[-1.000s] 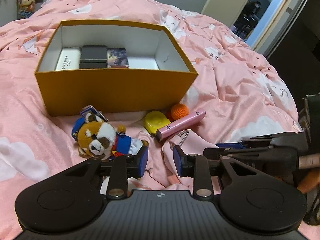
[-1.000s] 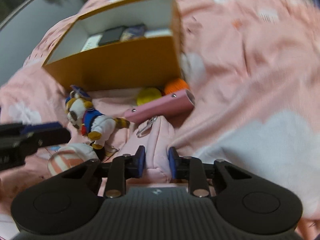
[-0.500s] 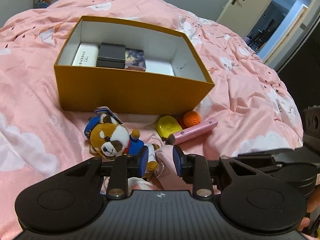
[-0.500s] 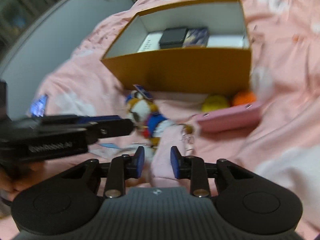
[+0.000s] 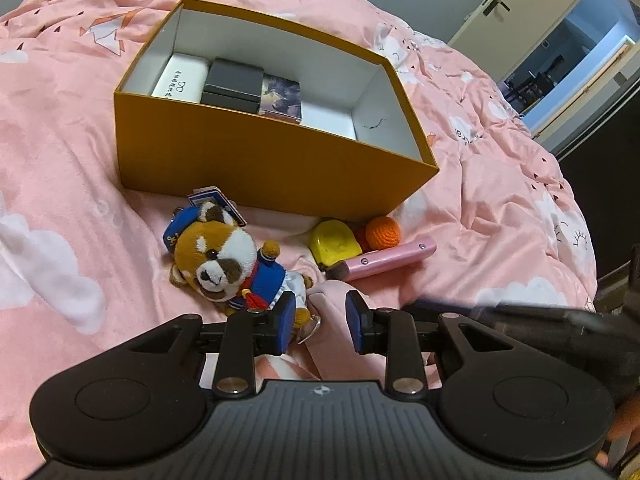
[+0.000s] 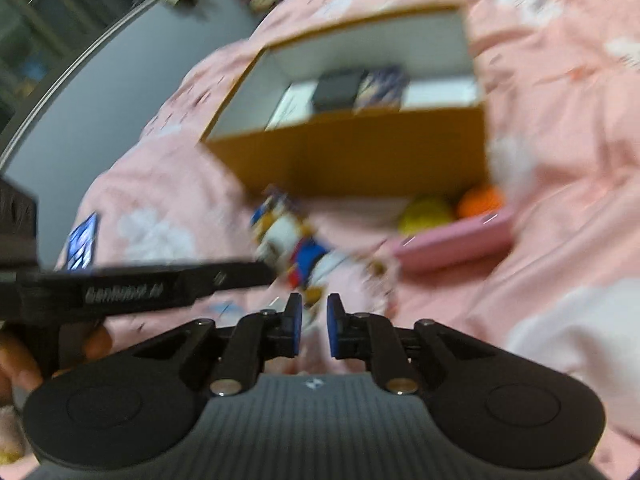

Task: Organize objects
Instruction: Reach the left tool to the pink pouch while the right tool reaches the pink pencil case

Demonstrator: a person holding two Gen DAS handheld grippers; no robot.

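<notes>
Rumpled pink quilt (image 5: 500,184), rectangular orange cardboard box (image 5: 256,160), fuzzy plush (image 5: 224,260), left hand-held gripper (image 5: 320,326) narrowly parted, right hand-held gripper (image 6: 311,330) nearly closed, empty.

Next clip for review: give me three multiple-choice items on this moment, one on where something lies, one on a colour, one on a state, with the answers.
1. Where does the plush toy lie?
A. inside the box
B. on the bedspread in front of the box
C. on the floor

2. What colour is the outside of the box?
A. mustard yellow
B. green
C. white

3. What is the state of the box?
A. shut with a lid
B. open and holding nothing
C. open with a few small boxes inside

Answers:
1 B, the toy rests on the pink bedspread just before the box's near wall.
2 A, its outer walls are mustard yellow, only the lining is white.
3 C, no lid is on it, and a white case, a black case and a printed pack lie in a row inside.
</notes>
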